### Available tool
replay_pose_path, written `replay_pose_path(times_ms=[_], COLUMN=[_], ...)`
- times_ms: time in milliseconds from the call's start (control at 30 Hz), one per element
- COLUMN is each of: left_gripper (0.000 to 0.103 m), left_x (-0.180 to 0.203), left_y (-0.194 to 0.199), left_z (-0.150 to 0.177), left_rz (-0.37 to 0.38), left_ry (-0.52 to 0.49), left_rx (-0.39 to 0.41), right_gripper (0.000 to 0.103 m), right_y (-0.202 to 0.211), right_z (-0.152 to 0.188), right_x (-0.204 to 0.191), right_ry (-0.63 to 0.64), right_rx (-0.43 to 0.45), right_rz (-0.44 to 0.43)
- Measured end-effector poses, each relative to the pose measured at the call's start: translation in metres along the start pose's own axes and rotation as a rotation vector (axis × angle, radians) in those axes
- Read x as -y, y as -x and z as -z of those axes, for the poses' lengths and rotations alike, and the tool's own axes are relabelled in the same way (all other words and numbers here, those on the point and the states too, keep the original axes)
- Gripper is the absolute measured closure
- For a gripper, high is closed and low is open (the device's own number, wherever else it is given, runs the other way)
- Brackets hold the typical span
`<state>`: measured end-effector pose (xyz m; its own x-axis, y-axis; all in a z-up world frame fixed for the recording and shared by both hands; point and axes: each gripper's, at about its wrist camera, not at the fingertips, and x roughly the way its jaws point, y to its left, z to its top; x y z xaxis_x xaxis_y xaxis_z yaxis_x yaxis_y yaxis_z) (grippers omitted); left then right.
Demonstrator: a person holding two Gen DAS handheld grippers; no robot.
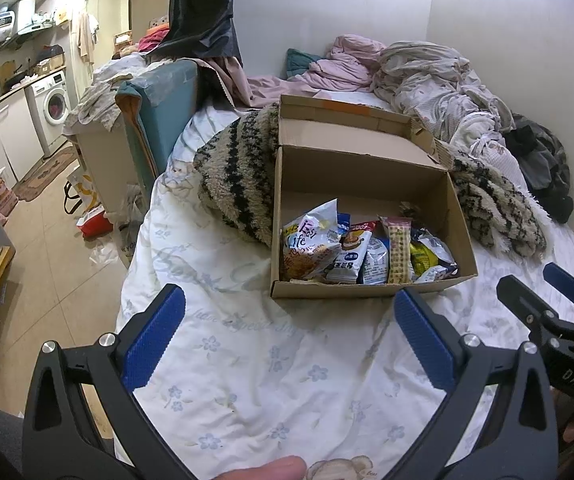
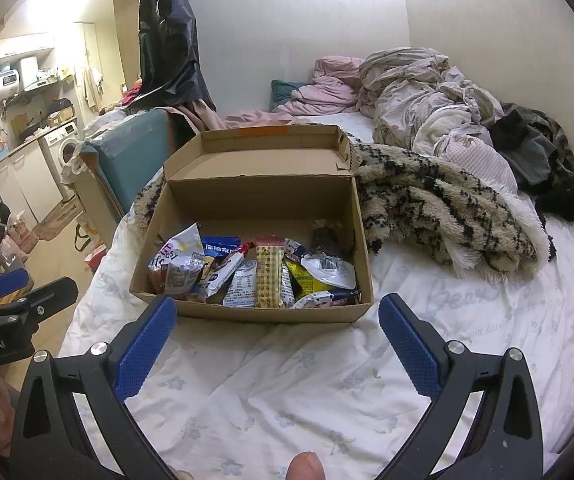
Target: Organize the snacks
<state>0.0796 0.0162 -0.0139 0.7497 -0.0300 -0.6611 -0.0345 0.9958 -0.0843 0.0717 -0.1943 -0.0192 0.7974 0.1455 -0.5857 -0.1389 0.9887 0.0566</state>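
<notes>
- Left tongs [image 1: 289,334]: wide, empty.
- Right tongs [image 2: 277,340]: wide, empty.
- Snacks [image 2: 255,276] piled in open box [image 2: 247,312] on bed [image 2: 287,400], 12 o'clock of both tongs; labels mostly unreadable.

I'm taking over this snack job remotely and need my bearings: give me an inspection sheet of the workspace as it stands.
Surface: bed sheet, white with a blue flower print, rumpled.
Job's things: open cardboard box on the sheet, lid folded back; snack packets piled at its near end, far end bare.
Clutter: striped fuzzy blanket against the box's far and right sides; heaped bedding and dark clothes by the wall.
Grippers: left gripper and right gripper both open, empty, short of the box's near wall.
Cables: nothing seen.
Surroundings: washing machine, cabinets and a littered floor to the left.
</notes>
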Motion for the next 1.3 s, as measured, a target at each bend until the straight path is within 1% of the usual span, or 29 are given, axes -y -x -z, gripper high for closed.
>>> replay_pose_path(times_ms=[267,1067,1300], left_gripper=[0.000,0.000,0.000], left_x=[-0.002,-0.001,-0.001], left_y=[0.001,0.005,0.004], left_z=[0.001,-0.001,0.000], left_rz=[0.006,0.006,0.009], left_ry=[0.002,-0.013,-0.017], left_rx=[0.002,0.003,0.001], right_gripper=[0.000,0.000,0.000], right_y=[-0.002,0.006,0.008], right_z=[0.001,-0.001,0.000], right_x=[-0.001,-0.005,-0.001], right_ry=[-0.007,-0.033,-0.039], right_rx=[-0.014,0.014,0.018], right_rz=[0.007,0.015,0.015])
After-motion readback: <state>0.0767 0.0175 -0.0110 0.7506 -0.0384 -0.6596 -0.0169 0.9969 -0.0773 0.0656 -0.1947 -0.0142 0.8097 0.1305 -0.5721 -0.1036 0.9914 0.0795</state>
